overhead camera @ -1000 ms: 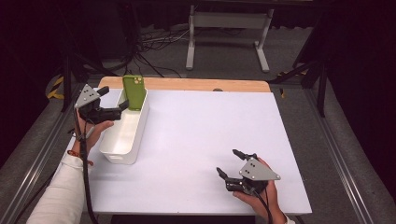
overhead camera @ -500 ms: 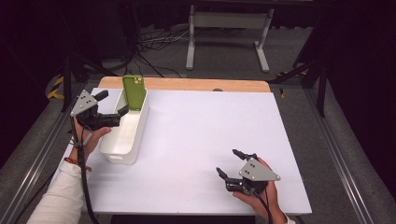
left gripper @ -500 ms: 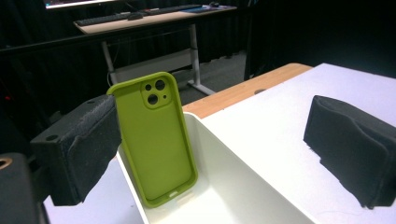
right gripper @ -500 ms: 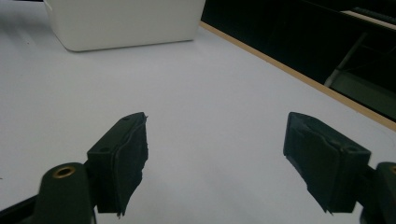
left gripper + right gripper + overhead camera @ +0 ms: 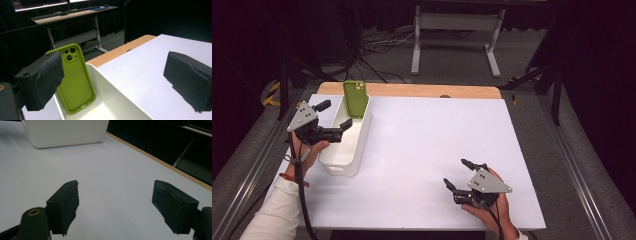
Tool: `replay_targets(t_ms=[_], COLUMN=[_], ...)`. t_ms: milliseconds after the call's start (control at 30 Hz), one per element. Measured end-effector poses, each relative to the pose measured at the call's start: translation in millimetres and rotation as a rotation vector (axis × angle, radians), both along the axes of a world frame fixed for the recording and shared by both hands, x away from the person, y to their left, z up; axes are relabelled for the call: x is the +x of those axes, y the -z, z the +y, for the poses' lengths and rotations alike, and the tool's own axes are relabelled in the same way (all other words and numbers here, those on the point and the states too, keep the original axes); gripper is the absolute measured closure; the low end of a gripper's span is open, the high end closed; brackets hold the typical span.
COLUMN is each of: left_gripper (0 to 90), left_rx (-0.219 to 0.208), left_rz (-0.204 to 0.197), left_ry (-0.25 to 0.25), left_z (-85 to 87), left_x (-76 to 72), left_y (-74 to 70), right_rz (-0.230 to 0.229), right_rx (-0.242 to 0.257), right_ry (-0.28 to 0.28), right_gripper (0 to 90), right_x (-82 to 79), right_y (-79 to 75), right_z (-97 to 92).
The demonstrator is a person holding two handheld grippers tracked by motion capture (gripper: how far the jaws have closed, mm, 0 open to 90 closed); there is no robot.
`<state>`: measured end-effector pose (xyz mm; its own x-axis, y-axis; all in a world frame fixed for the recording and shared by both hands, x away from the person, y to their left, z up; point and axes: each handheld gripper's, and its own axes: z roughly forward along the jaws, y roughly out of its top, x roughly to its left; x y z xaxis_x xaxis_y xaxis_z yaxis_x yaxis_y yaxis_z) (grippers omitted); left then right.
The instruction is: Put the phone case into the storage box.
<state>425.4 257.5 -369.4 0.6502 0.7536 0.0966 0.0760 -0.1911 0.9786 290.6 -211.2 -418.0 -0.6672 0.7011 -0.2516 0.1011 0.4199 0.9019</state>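
While its jaws stay spread and empty, the left gripper (image 5: 334, 116) has drawn back toward the bin's (image 5: 362, 142) near end. The right gripper (image 5: 466, 173) rests released. The case (image 5: 354, 98) stands upright, leaning at the bin's far end, cutouts up.

Your white table top (image 5: 422, 145) has a bare wooden strip (image 5: 412, 90) along its far edge. Beyond it lies grey carpet (image 5: 452, 60), with loose cables (image 5: 377, 47) trailing across it and the pale legs of a stand (image 5: 457, 37) planted further back. Everything behind is dark — black drapes, little light. Straight ahead of your left tool stands a desk (image 5: 72, 16) with a keyboard (image 5: 47, 16) on it, under lit screen edges (image 5: 37, 5).
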Motion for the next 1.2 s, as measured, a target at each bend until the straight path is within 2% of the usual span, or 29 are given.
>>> replay_targets(t_ms=[767, 1200], left_gripper=[3.9, 3.9], left_rx=[0.001, 0.022], left_rz=[-0.015, -0.033], left_ry=[0.049, 0.091], left_z=[-10.2, -19.4], left_x=[-17.6, -29.0], left_y=[-0.1, 0.9], right_rz=[-0.001, -0.003], right_rx=[-0.002, -0.006], right_ry=[-0.008, -0.009], right_gripper=[22.4, 22.3], right_x=[-0.2, -0.6], right_y=[-0.1, -0.2], right_z=[1.8, 2.4])
